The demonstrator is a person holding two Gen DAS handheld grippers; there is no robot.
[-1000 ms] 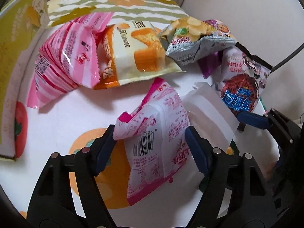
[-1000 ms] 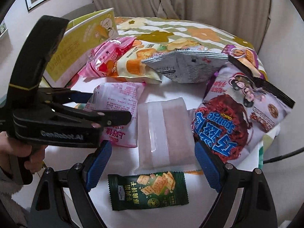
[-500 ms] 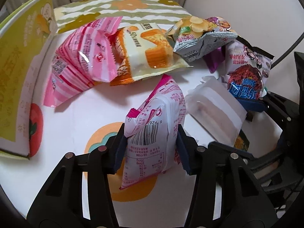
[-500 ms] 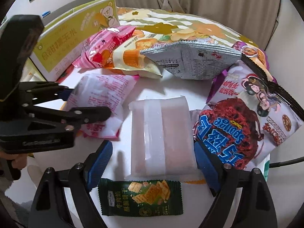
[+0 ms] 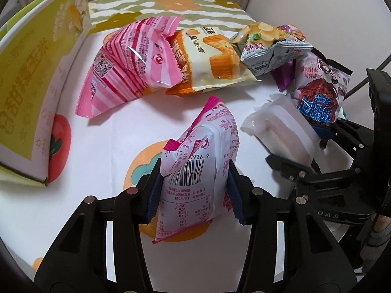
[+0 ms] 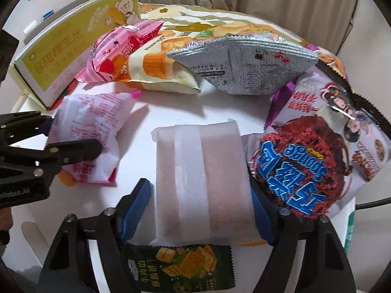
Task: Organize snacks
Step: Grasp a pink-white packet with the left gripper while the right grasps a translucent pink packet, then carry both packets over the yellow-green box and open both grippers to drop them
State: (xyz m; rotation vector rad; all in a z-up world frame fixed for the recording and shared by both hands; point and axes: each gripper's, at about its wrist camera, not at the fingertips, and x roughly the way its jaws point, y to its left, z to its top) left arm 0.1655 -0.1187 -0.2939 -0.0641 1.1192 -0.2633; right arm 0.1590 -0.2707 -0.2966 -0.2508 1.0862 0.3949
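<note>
The white bench (image 5: 102, 127) with its orange and green flower print carries everything. At its left edge stands a tall yellow cardboard box (image 5: 36, 78). Along the back lie a pink striped foil snack bag (image 5: 127, 66), a cream and orange cracker bag (image 5: 210, 58), a silver crisp bag (image 6: 244, 66) and, at the right, a lilac sponge-cake bag with blue lettering (image 6: 317, 158). The left tongs (image 5: 195, 190) are clamped tight on a white and pink snack packet with a barcode (image 5: 200, 166), near the bench's middle. The right tongs (image 6: 198, 210) are closing around a frosted white flat packet (image 6: 200, 178) lying just beside that bag. A small dark green cracker packet (image 6: 180, 268) lies nearest
</note>
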